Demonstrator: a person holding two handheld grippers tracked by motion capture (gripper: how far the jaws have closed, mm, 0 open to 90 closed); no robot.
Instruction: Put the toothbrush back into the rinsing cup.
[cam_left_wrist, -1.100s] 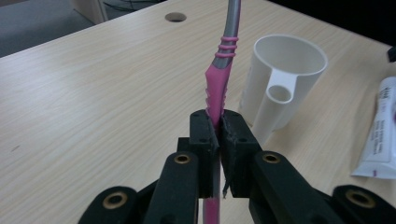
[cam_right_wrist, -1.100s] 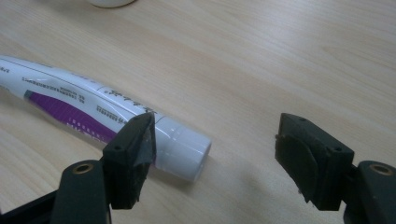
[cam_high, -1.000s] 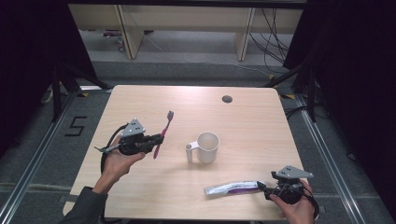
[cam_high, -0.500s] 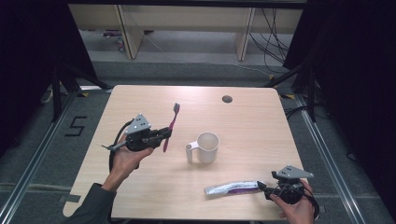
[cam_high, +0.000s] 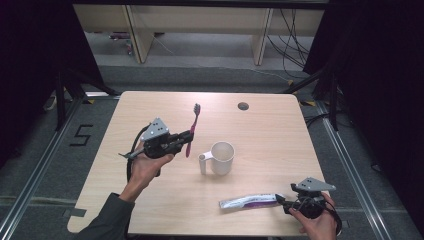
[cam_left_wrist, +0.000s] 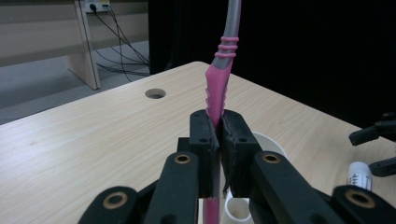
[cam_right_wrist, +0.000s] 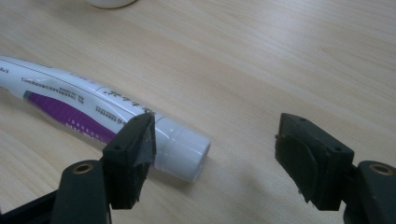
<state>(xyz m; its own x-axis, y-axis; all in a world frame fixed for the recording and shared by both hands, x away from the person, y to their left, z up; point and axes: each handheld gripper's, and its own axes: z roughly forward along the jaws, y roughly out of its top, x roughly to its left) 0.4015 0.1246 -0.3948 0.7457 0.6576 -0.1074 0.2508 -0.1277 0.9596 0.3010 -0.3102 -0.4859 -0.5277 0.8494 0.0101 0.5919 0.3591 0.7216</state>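
A pink and grey toothbrush (cam_high: 192, 128) stands tilted with its bristle head up, and my left gripper (cam_high: 188, 138) is shut on its handle, held above the table left of the white mug (cam_high: 222, 158). In the left gripper view the jaws clamp the pink toothbrush handle (cam_left_wrist: 218, 91) at my left gripper (cam_left_wrist: 219, 127), with the mug's rim (cam_left_wrist: 270, 141) just behind. A white and purple toothpaste tube (cam_high: 248, 201) lies flat near the front edge. My right gripper (cam_high: 280, 201) is open at its cap end. In the right gripper view the tube (cam_right_wrist: 93, 112) has its cap between the spread jaws of my right gripper (cam_right_wrist: 217, 147).
The light wooden table (cam_high: 270, 130) has a round cable hole (cam_high: 243, 106) at the back. The mug's handle points to the left front. Dark floor and metal rails surround the table, with wooden furniture legs and cables beyond the far edge.
My left hand has carried the toothbrush to the right and a little up, closer to the mug. The right gripper and the tube have stayed put.
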